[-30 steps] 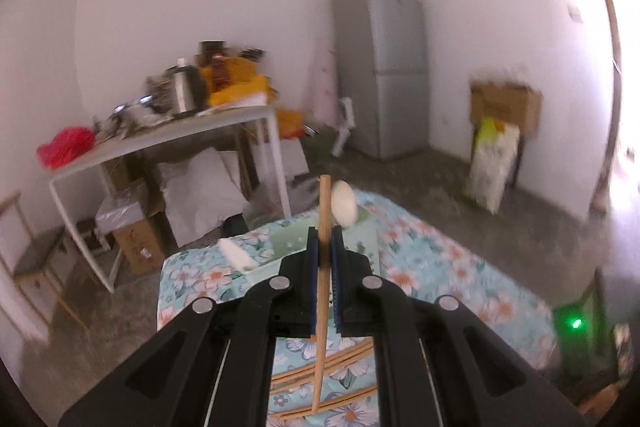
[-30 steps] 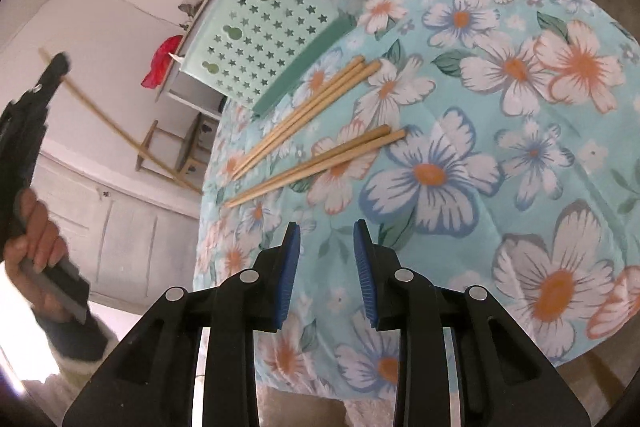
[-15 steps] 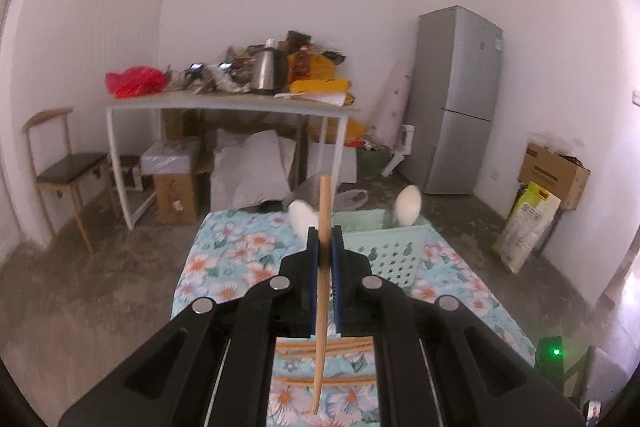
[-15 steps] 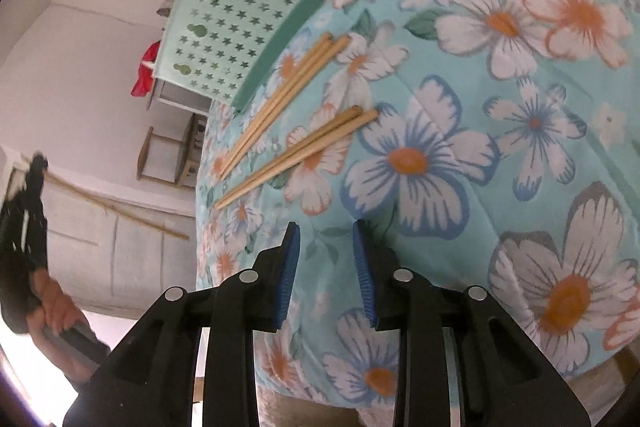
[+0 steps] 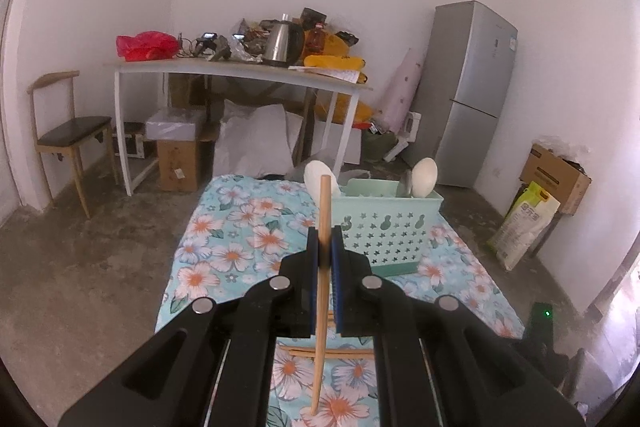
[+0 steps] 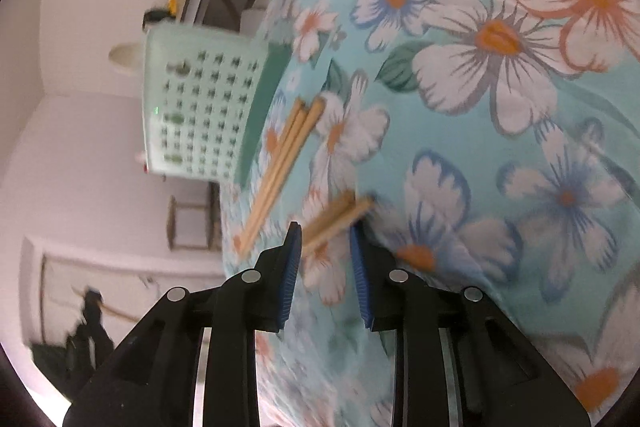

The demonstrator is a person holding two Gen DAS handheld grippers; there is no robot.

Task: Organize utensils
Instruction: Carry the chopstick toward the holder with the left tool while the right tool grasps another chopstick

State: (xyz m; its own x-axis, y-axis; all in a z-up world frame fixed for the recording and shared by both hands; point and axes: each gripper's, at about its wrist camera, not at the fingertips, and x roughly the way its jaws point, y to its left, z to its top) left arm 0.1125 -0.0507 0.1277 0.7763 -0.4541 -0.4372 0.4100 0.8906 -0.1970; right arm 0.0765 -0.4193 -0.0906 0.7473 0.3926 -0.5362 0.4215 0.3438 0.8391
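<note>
Tablecloth [image 6: 500,107], floral, carries a mint basket [image 5: 384,227] with spoons upright inside. Left gripper [image 5: 325,251] is clamped on one upright chopstick [image 5: 322,267]. Right gripper [image 6: 325,247], jaws apart, straddles a loose chopstick pair [image 6: 336,217] on the cloth.

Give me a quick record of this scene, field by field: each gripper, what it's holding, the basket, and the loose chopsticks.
left gripper: shut on one chopstick, held roughly upright
right gripper: open, close over the nearer chopstick pair
basket: mint green, star-punched, upright on the floral tablecloth
basket contents: two white spoons standing in it
loose chopsticks: nearer pair, plus a farther bunch lying just in front of the basket; picture is motion-blurred
grasp by right gripper: not yet made
</note>
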